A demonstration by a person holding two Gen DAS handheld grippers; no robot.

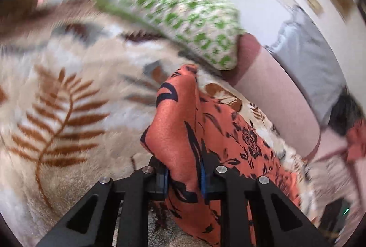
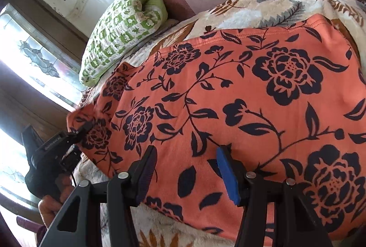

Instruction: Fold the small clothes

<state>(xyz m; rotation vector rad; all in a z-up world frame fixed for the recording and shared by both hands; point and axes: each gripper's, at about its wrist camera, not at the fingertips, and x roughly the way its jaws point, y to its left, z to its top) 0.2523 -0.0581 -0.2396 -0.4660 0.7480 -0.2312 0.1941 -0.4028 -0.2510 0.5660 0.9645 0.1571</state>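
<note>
Spread over a fern-print blanket (image 2: 263, 7), the garment (image 2: 228, 87) lies mostly flat. Its nine-o'clock corner is pinched in the left gripper (image 1: 184, 180) for folding; the right gripper (image 2: 186, 169) is poised above it, jaws apart.

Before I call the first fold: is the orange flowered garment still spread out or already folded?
Mostly spread: the garment lies flat on the blanket; only one corner is lifted, pinched in the left gripper.

green-white pillow (image 2: 121, 34) (against wall) | leaf-print fleece blanket (image 1: 68, 91) | stained-glass window (image 2: 36, 57)
</note>
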